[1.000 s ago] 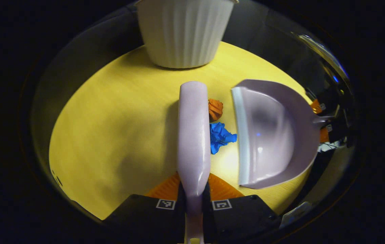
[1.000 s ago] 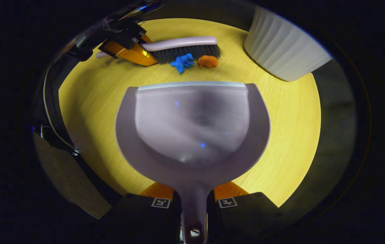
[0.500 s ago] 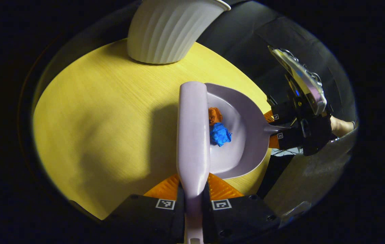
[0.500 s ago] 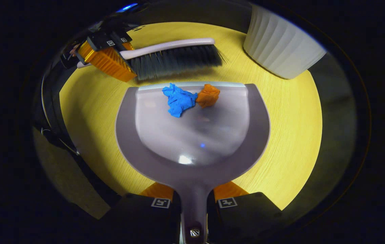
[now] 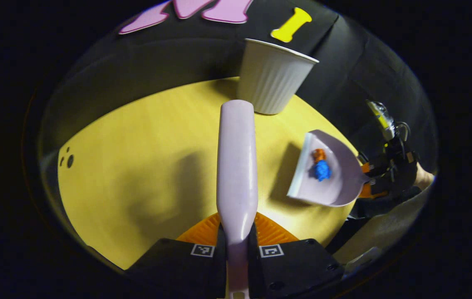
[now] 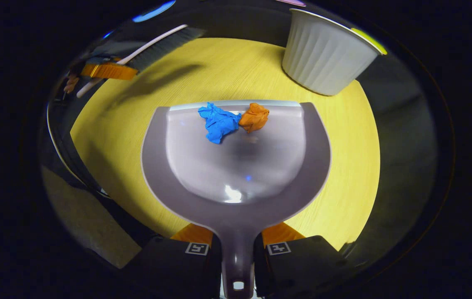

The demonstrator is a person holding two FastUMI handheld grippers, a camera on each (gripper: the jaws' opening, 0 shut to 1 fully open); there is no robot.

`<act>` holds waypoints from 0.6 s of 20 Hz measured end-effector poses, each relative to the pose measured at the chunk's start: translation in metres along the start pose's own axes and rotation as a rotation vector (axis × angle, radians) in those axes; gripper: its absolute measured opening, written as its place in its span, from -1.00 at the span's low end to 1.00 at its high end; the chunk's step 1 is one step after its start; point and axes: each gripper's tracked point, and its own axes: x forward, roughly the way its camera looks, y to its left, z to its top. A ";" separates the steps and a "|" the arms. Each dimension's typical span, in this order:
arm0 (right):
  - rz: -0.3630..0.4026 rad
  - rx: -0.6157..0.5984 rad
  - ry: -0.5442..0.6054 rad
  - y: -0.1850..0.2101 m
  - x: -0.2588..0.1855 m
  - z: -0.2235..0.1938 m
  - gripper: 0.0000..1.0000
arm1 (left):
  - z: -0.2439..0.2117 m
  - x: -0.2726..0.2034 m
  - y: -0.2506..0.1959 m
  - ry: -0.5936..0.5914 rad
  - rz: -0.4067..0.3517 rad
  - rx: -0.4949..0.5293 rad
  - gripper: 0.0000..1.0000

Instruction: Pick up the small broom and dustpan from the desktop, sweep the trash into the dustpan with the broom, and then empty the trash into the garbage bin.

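My left gripper (image 5: 237, 236) is shut on the handle of the small lilac broom (image 5: 237, 162), which points forward above the yellow desktop (image 5: 144, 166). My right gripper (image 6: 237, 245) is shut on the handle of the lilac dustpan (image 6: 236, 174), held above the table. A crumpled blue paper (image 6: 218, 122) and an orange paper (image 6: 254, 117) lie in the pan near its front lip. The left gripper view shows the dustpan (image 5: 335, 182) raised at the right with both scraps in it. In the right gripper view the broom (image 6: 153, 43) is far off at the upper left.
A white ribbed garbage bin (image 5: 272, 79) stands at the table's far edge, seen at the upper right in the right gripper view as the bin (image 6: 323, 56). Black cloth walls surround the round table. A hand (image 5: 423, 178) holds the right gripper.
The broom swept both paper scraps into the dustpan, then lifted and drew back to the left. The dustpan has risen off the table with the scraps inside.
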 end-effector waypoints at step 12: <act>-0.192 0.280 -0.150 0.024 -0.042 0.015 -0.29 | -0.111 -0.009 0.016 0.082 -0.004 -0.046 -0.51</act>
